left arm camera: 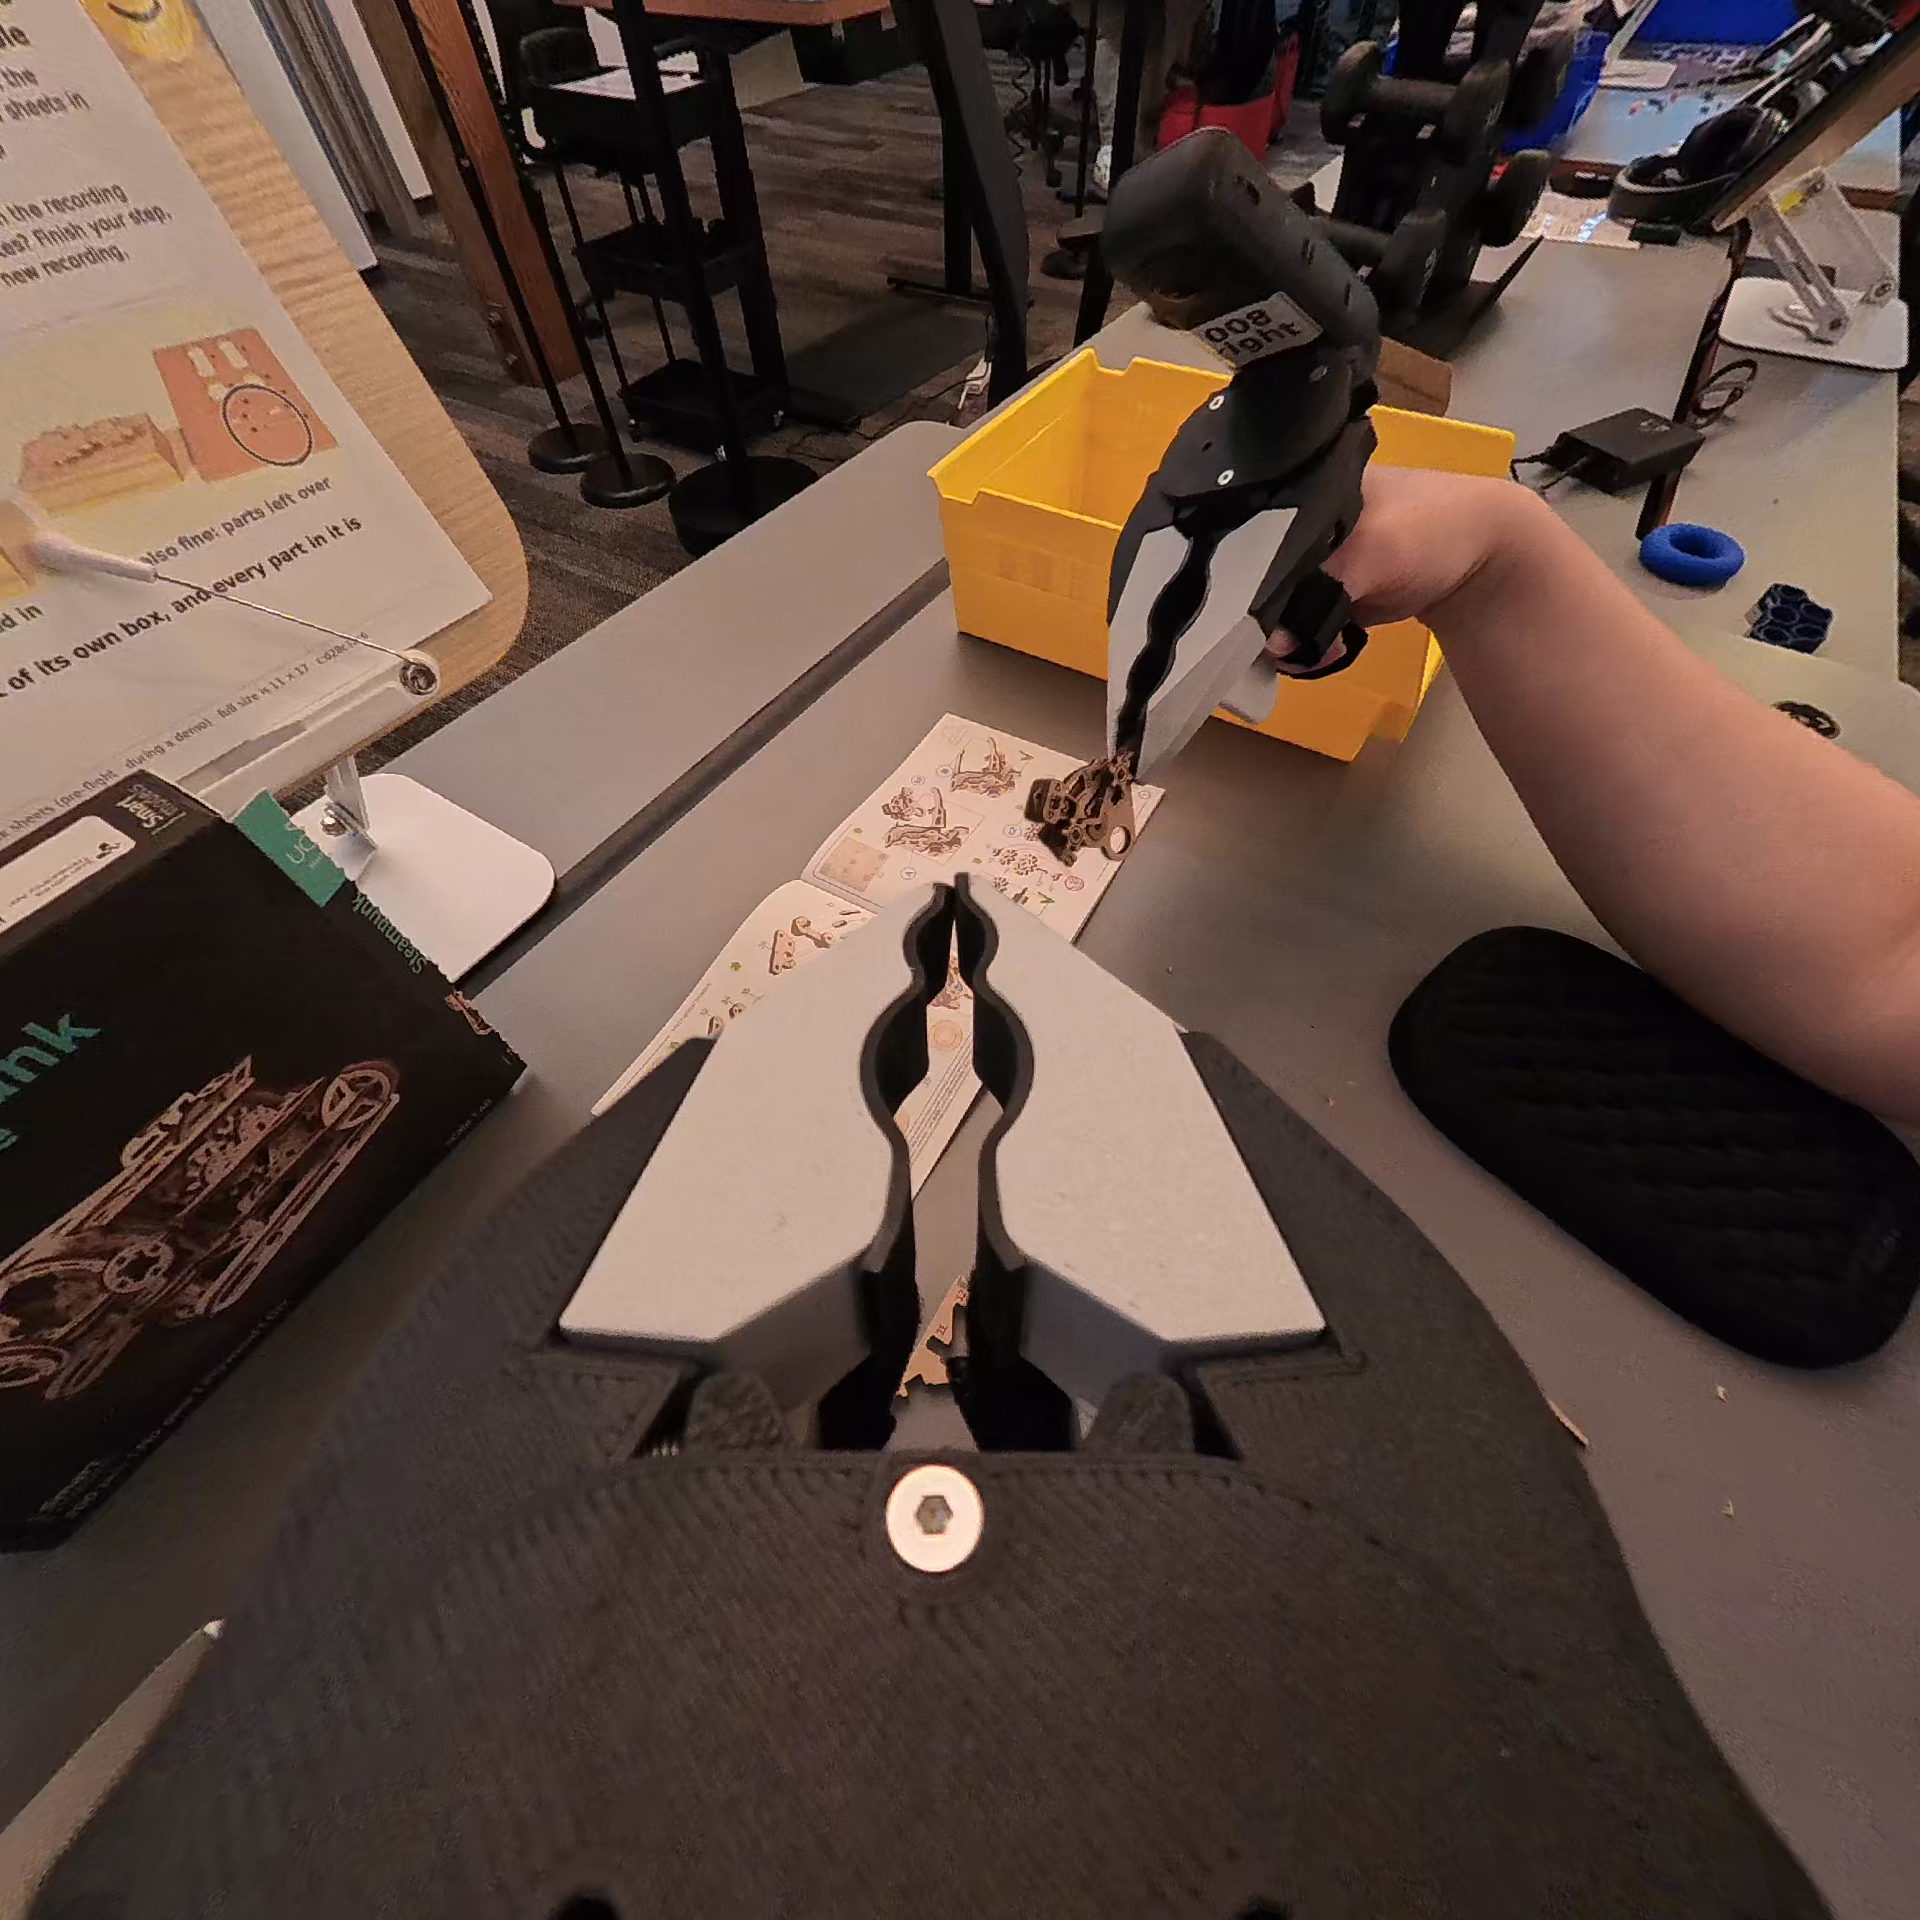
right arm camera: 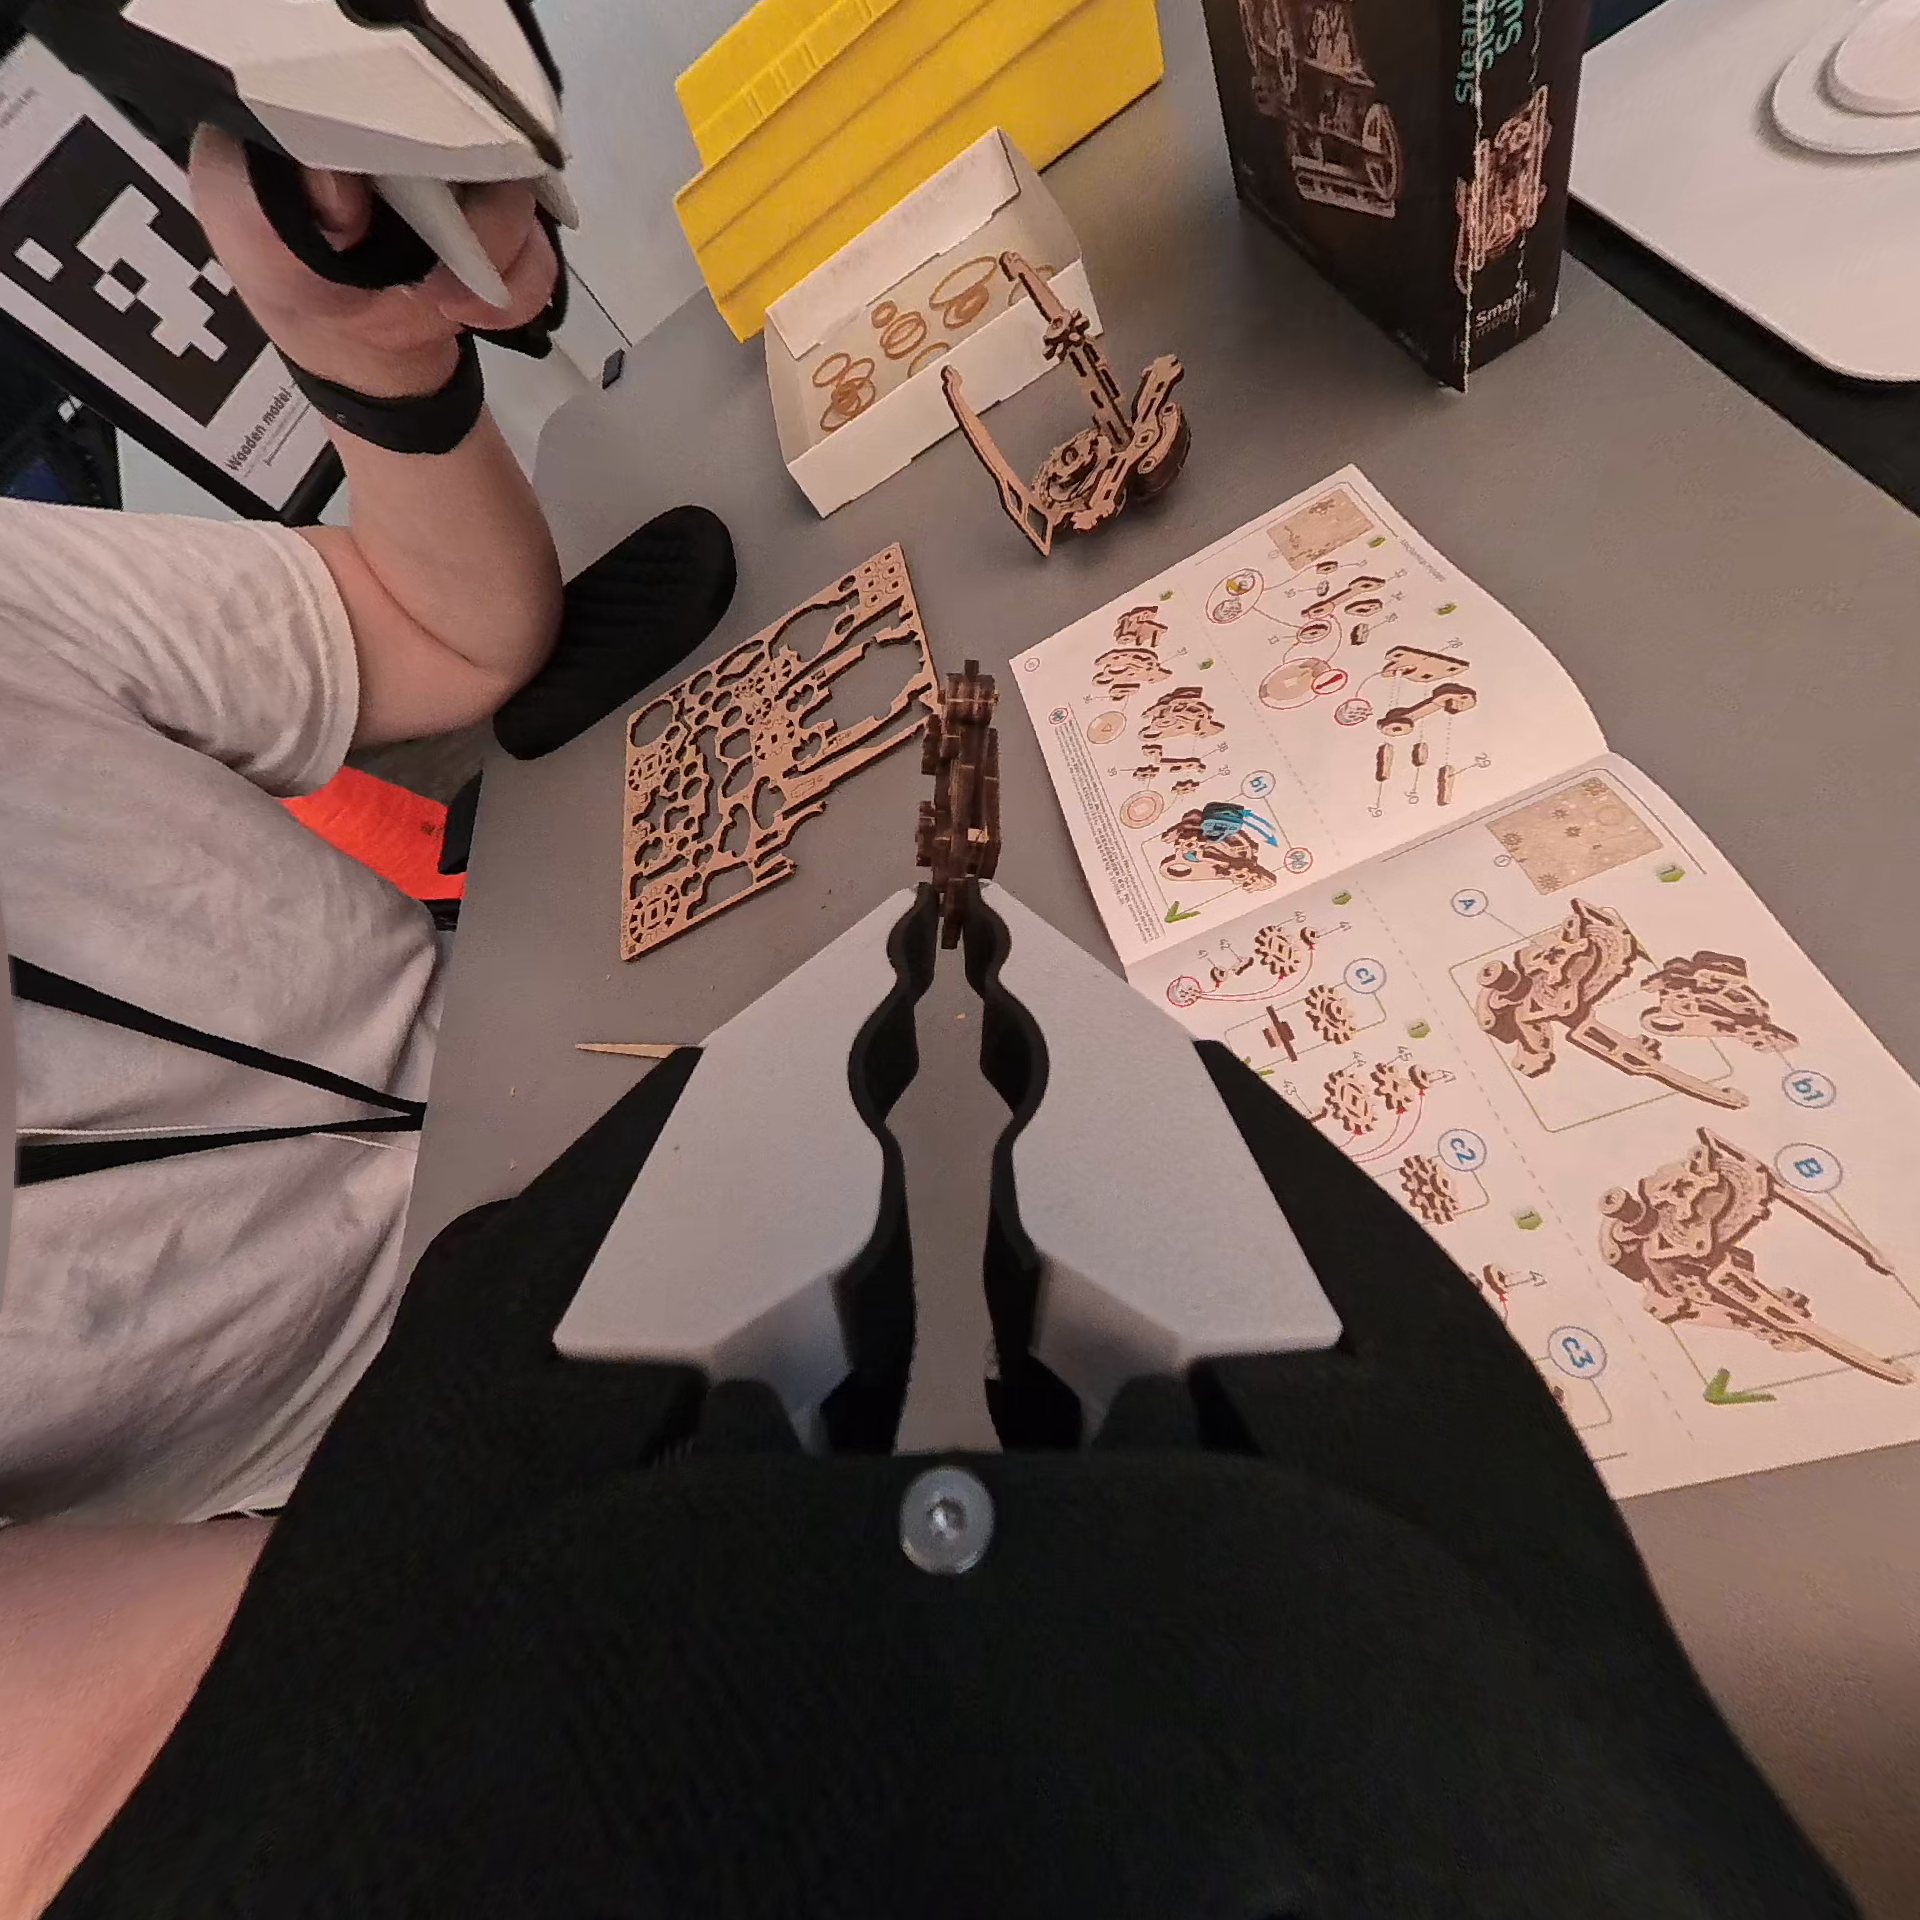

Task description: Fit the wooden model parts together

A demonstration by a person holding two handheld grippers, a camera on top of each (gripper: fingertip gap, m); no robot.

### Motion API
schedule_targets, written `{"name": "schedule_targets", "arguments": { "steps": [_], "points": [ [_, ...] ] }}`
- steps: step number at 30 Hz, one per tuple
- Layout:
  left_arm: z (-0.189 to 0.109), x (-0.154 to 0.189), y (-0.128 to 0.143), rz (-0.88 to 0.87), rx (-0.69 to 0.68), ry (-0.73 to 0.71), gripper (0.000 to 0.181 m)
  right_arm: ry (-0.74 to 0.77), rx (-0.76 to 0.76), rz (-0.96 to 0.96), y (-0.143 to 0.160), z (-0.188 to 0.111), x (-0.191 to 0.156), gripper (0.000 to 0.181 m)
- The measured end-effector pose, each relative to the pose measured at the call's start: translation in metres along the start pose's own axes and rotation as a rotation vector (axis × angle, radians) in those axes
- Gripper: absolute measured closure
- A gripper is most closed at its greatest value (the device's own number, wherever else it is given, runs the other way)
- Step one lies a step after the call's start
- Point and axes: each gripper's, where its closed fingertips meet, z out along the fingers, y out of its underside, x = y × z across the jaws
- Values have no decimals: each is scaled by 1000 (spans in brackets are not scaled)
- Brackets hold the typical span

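Two grippers: the right gripper (right arm camera: 951, 904) pinches a small wooden sub-assembly (right arm camera: 958, 779) at twelve o'clock above the table (right arm camera: 1351, 436), light, brittle, best held by its solid core, while the left gripper (left arm camera: 956, 896) sits closed, empty.

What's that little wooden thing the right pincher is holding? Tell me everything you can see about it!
The small wooden assembly is brown laser-cut wood, made of several thin notched and toothed pieces slotted together, with darker edges. From the left wrist view it shows a flat piece with a round hole. The right gripper is pinching one end between its fingertips, so the rest sticks out past them. It is held over the instruction sheet; whether it touches the sheet cannot be told.
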Motion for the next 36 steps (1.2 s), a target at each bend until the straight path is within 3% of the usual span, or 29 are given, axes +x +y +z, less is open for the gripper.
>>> {"name": "schedule_targets", "arguments": {
  "steps": [36],
  "points": [
    [12, 2, 14, -11, -59, 33, 181, -63, 13, -30, -2, -1, -11, 178]
  ]
}}
